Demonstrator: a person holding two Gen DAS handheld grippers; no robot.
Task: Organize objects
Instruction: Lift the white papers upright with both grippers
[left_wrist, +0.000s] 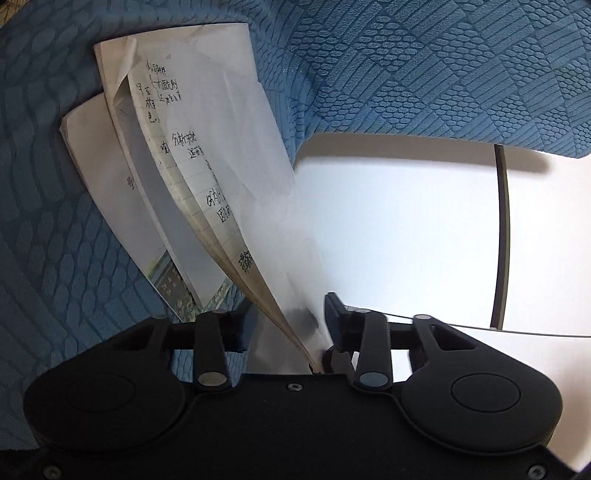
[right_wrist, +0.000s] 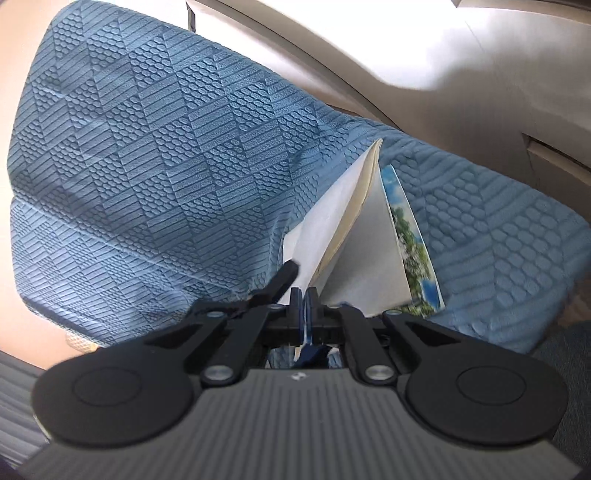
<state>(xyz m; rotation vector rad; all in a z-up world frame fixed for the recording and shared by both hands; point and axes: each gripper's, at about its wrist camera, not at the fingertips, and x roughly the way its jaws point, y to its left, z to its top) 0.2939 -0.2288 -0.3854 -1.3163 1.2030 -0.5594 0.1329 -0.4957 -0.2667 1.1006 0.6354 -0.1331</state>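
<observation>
An open notebook (left_wrist: 207, 166) with handwritten lined pages leans on a blue textured cushion (left_wrist: 406, 74). Its picture cover (left_wrist: 173, 284) lies underneath against the fabric. My left gripper (left_wrist: 286, 325) is open, and the fanned pages run between its fingers, resting against the right finger (left_wrist: 336, 314). In the right wrist view the notebook (right_wrist: 369, 240) stands spread in a wedge, its sky-and-trees cover (right_wrist: 413, 251) on the right. My right gripper (right_wrist: 306, 310) is shut on a thin blue-and-white edge of that cover. A finger of the left gripper (right_wrist: 286, 275) reaches the white pages from the left.
The blue cushion (right_wrist: 147, 166) fills most of both views and slopes away behind the notebook. A bright white surface (left_wrist: 406, 240) with a dark vertical strip (left_wrist: 502, 236) lies to the right. Pale beige furniture (right_wrist: 406, 55) rises behind the cushion.
</observation>
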